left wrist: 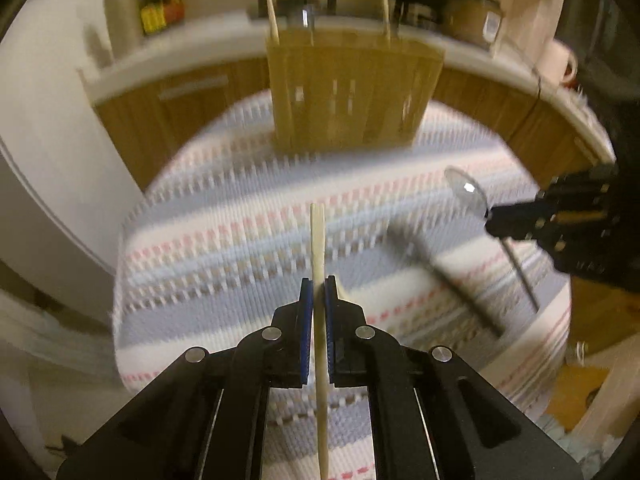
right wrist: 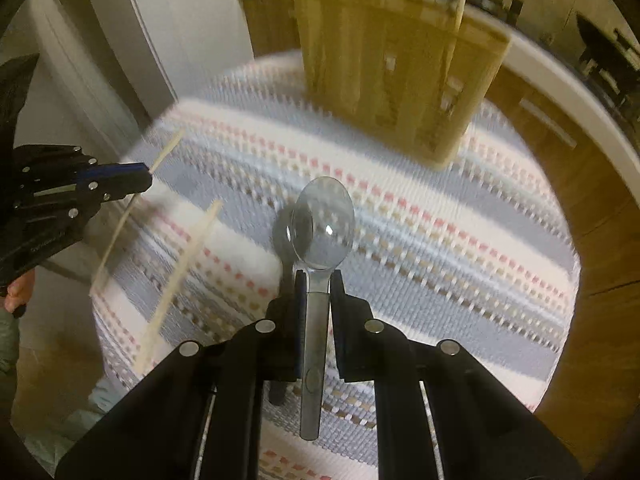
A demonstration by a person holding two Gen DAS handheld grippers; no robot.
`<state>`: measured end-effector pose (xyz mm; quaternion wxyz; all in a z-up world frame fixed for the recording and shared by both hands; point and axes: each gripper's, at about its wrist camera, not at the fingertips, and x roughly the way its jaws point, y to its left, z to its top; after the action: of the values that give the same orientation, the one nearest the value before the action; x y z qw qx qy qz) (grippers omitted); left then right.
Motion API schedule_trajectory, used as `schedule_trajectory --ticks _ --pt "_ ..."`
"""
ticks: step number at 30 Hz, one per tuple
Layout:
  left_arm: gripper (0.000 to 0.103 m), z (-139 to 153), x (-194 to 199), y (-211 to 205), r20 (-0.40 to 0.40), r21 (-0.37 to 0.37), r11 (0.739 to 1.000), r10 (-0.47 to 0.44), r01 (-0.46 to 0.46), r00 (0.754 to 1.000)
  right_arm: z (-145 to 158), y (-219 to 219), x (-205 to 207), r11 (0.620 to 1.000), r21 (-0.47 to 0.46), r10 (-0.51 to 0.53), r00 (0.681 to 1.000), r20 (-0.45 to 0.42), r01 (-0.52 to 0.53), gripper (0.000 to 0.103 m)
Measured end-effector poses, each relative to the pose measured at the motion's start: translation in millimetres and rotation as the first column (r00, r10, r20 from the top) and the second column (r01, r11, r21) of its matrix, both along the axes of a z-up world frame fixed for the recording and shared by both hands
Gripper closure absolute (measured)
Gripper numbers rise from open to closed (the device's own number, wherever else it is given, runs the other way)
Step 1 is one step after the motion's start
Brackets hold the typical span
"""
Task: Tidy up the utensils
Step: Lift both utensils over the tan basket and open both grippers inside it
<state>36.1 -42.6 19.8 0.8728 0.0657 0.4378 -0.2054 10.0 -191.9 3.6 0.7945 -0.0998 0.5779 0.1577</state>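
My left gripper [left wrist: 319, 282] is shut on a pale chopstick [left wrist: 317, 240], which is held up off the striped cloth [left wrist: 224, 240]. In the right wrist view the left gripper [right wrist: 147, 178] shows at the left with that chopstick [right wrist: 120, 228] slanting through it. My right gripper [right wrist: 318, 278] is shut on the neck of a metal spoon [right wrist: 324, 224], bowl forward, above the cloth. From the left wrist view the right gripper [left wrist: 491, 221] and spoon [left wrist: 466, 192] are at the right. A second chopstick [right wrist: 180, 276] lies on the cloth.
A bamboo utensil holder [left wrist: 352, 96] stands at the far side of the cloth, with two sticks [left wrist: 273, 20] upright in it. Behind it run a white counter edge [left wrist: 188, 60] and wooden cabinets. A person's hand [right wrist: 16, 292] grips the left tool.
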Motion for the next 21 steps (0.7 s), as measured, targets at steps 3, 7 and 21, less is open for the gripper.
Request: schedule_trajectory --ticks 3,7,21 --pt "0.099 31.9 0.5 1.3 0.102 -0.065 0.998 0.008 -0.002 0.995 29.1 -9.3 2.4 0.998 0.063 -0.013 0.996 0.092 0.007 0.093" --pt "0.099 76.4 3.5 3.8 0.236 -0.160 0.987 0.032 0.006 0.971 68.9 -13.5 13.4 0.993 0.115 -0.043 0.973 0.227 0.017 0.093" --pt "0.099 172.4 48.8 -39.7 0.538 -0.422 0.901 0.164 0.096 0.827 147.0 -56.3 81.8 0.961 0.250 -0.248 0.755 0.607 0.115 0.093"
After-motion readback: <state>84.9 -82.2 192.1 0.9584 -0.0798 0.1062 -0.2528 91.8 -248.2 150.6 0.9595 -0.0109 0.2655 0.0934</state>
